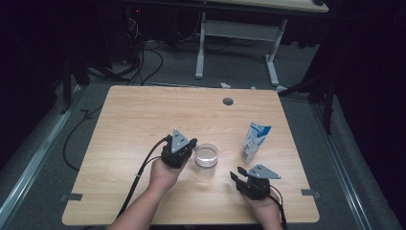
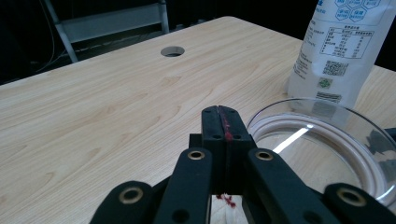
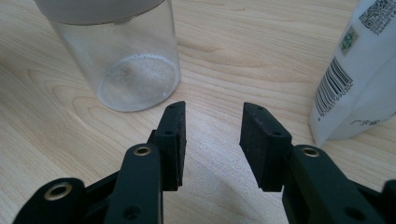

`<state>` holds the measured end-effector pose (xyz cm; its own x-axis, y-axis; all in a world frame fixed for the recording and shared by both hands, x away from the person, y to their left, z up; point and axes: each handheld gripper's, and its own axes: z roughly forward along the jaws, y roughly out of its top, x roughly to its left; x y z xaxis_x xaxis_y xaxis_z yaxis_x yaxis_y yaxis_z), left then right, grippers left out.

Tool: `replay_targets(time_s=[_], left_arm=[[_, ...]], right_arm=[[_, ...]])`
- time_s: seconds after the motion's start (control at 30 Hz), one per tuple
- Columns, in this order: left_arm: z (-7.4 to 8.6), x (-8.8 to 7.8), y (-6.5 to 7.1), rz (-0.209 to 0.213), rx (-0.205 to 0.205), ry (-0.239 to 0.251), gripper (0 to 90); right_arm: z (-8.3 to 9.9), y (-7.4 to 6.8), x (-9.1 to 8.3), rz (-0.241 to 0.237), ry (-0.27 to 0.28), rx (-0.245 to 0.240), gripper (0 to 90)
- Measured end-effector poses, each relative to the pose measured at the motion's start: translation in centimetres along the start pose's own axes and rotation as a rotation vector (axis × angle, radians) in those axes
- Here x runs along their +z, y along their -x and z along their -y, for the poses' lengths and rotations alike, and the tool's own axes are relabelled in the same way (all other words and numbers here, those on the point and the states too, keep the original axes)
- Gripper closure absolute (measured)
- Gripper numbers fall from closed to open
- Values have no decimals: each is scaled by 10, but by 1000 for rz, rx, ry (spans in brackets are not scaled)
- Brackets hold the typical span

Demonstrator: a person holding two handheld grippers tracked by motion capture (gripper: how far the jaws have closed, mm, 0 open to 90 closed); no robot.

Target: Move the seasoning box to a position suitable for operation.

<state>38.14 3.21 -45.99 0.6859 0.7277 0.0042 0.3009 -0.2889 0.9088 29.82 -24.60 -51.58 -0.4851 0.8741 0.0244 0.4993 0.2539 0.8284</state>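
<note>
Standing near the middle of the wooden table [image 1: 124, 124], slightly right of centre: clear glass jar [image 1: 206, 155], upright, empty but for a faint residue at its bottom, as seen in the right gripper view [image 3: 133, 70]. Just left of the jar, nearly touching its rim: left gripper [image 1: 187, 146], held in the left hand [image 1: 165, 173], jaws pressed fully together with nothing visibly caught between them; a red smear along their seam in the left gripper view [image 2: 223, 126]. Seen past those jaws to the right, the jar's round rim [image 2: 327, 140]. Nearer and to the right of the jar, apart from it: right gripper [image 1: 235, 175] in the right hand [image 1: 265, 208], jaws parted about halfway, gripping nothing, bare tabletop between the pads [image 3: 212, 123]. Right of the jar and a little farther off: white and blue pouch [image 1: 253, 142], standing upright, printed with a barcode and a square code [image 3: 359, 74], clear of the jar and of both grippers. Nothing standing between either gripper and the jar. Farther off, near the far edge: round cable hole [image 1: 228, 101]. Beyond the table: white desk frame [image 1: 237, 36] and cables [image 1: 143, 52] on the dark floor.
</note>
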Motion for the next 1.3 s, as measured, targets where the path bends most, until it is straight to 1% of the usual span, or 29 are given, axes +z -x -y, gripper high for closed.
replay_targets(time_s=[0.43,0.5,0.9,0.93,1.0,1.07,1.13,1.17,1.23,1.3], left_arm=[[2,0,0,4,2,-4,900],[2,0,-1,8,-9,1,900],[3,1,-1,10,-9,5,900],[3,1,-1,10,-10,6,900],[3,1,-1,12,-11,8,900],[3,1,-2,13,-15,8,900],[4,1,-4,10,-33,13,900],[4,1,-4,10,-33,13,900],[6,2,-8,7,-52,5,900],[8,2,-9,3,-54,-1,900]], right_arm=[[1,0,1,-2,-4,1,612],[1,0,0,-2,-4,3,612],[2,1,0,2,-6,8,612],[2,1,-1,3,-6,3,612],[2,1,-1,3,-8,10,612],[3,1,-1,3,-6,7,612],[3,1,-1,3,-7,6,612],[3,1,-1,3,-7,6,612],[3,2,-1,2,-6,5,612],[3,2,-1,1,-8,7,616]])
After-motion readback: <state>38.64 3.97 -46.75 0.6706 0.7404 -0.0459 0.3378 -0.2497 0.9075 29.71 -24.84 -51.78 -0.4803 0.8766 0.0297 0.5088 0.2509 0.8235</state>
